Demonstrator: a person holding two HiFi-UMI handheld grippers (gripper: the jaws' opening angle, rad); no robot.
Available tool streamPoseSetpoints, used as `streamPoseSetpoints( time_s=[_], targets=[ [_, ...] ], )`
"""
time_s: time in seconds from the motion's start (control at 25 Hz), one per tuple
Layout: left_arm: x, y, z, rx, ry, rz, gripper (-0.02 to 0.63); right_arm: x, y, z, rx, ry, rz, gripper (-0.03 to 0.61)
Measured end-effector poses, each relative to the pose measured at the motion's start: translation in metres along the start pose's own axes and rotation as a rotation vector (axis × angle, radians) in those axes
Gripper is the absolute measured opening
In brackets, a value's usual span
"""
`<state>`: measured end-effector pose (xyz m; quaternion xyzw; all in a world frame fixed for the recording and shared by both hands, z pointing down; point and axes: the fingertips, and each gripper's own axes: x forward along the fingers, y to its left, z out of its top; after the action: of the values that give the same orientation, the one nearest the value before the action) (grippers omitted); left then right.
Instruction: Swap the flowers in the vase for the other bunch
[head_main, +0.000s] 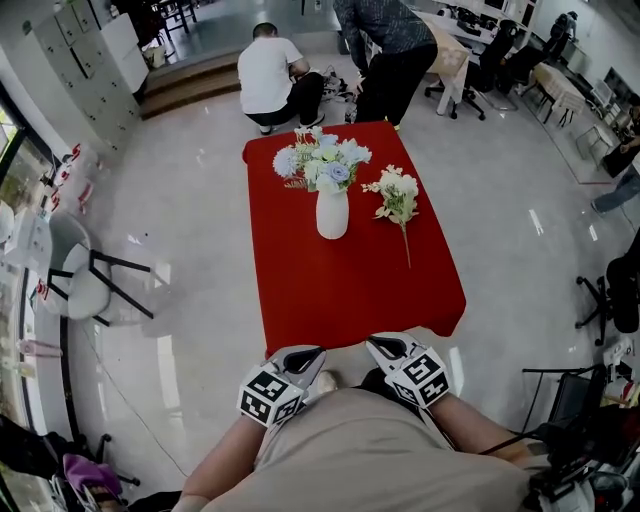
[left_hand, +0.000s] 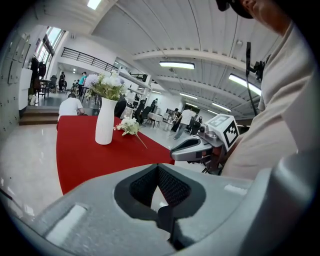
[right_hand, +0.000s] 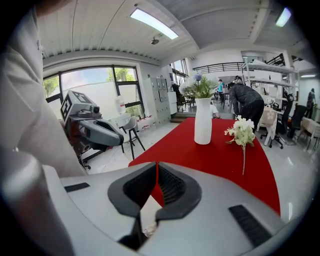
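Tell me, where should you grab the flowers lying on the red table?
Probably the bare stem of the loose bunch, from above, jaws across it. It lies flat on the red table, thin and straight, pointing towards the near edge, while the blooms are soft and crushable.

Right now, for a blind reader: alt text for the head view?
A white vase of flowers stands on a red table, a loose white bunch lying beside it. The left gripper and right gripper, both shut, sit at the near edge.
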<state>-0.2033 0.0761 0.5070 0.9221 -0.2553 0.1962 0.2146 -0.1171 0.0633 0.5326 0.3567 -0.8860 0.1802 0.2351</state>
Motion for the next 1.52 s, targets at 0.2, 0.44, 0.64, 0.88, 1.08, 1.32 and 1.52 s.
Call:
streamPoseSetpoints(
  time_s=[0.2, 0.44, 0.64, 0.88, 1.08, 1.32, 1.52],
  targets=[
    [0.002, 0.002, -0.001, 0.041, 0.023, 0.007, 0.008, 0.002, 0.004, 0.005, -0.008, -0.011, -0.009, 0.018],
    [-0.006, 0.006, -0.002, 0.023, 0.012, 0.020, 0.008, 0.007, 0.012, 0.011, -0.021, -0.020, 0.006, 0.015],
    [-0.009, 0.007, -0.008, 0.016, 0.021, 0.032, 0.008, 0.005, 0.016, 0.010, -0.037, -0.016, 0.015, 0.015],
    [-0.009, 0.007, -0.015, 0.008, 0.033, 0.030, 0.008, 0.006, 0.019, 0.008, -0.037, -0.013, 0.017, 0.014],
    [-0.007, 0.008, -0.016, 0.007, 0.039, 0.026, 0.007, 0.007, 0.019, 0.005, -0.030, -0.012, 0.019, 0.014],
    [-0.003, 0.007, -0.017, 0.011, 0.045, 0.015, 0.008, 0.007, 0.017, 0.003, -0.025, -0.009, 0.011, 0.014],
    [-0.001, 0.007, -0.016, 0.013, 0.045, 0.008, 0.008, 0.007, 0.015, 0.004, -0.027, -0.008, 0.007, 0.014]
  ],
)
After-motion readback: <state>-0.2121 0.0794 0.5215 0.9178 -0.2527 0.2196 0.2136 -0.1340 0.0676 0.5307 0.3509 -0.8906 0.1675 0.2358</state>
